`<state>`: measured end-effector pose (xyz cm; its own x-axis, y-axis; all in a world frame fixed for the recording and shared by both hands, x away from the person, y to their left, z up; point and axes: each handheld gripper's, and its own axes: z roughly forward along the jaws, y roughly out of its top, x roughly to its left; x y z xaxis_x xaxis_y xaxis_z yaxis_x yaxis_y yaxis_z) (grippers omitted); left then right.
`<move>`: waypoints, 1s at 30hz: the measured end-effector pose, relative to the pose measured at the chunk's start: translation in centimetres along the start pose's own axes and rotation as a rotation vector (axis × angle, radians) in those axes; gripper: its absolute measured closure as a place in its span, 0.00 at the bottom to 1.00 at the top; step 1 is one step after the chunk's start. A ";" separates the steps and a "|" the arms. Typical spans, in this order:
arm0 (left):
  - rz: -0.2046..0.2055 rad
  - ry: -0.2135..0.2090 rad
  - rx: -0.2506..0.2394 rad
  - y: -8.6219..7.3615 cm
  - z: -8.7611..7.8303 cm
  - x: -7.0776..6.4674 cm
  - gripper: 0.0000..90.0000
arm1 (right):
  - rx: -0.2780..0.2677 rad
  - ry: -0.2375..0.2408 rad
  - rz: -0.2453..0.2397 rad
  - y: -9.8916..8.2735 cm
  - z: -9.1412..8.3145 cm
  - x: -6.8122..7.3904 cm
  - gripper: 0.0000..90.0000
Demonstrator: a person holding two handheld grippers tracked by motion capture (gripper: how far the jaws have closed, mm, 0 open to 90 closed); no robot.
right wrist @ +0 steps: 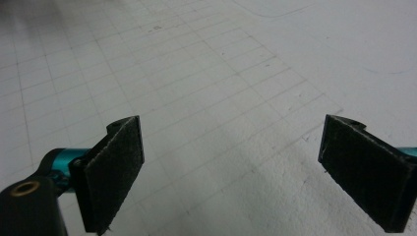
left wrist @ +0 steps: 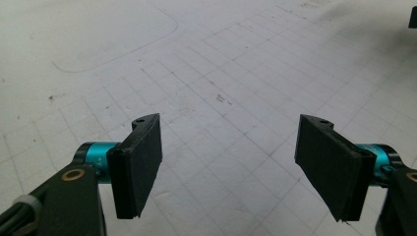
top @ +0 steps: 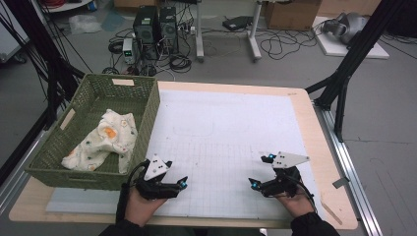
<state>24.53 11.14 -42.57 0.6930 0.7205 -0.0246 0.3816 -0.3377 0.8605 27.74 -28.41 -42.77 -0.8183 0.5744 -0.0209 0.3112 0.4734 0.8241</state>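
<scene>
Cloth [top: 105,140] in basket [top: 147,118], just left of L tool [top: 169,183], both tools apart, empty.

Cream patterned cloth [top: 105,139], crumpled, lying inside green woven basket [top: 142,129]

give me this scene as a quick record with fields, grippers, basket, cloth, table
left gripper: open, nothing between the jaws, low over the mat beside the basket
right gripper: open, nothing held, over the mat's near right part
basket: green woven, at the table's left edge
cloth: cream, printed, crumpled inside the basket
mat: white, gridded, covers most of the table
table: pale wood top
</scene>
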 end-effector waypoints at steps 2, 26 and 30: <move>-0.001 0.000 -0.003 0.0 0.0 0.0 0.29 | -0.004 0.002 0.005 0.0 0.1 -0.1 0.10; -0.004 -0.009 -0.010 0.2 -0.2 -0.2 0.30 | 0.005 0.005 -0.024 0.2 0.3 0.3 0.10; -0.020 -0.043 -0.019 0.7 -0.3 -0.2 0.30 | 0.006 0.012 -0.020 0.1 0.2 0.3 0.10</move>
<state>24.47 10.96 -41.86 0.7111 0.7002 -0.0631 0.3840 -0.3117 0.8691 27.61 -28.04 -42.75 -0.8301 0.5568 -0.0309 0.2976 0.4892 0.8199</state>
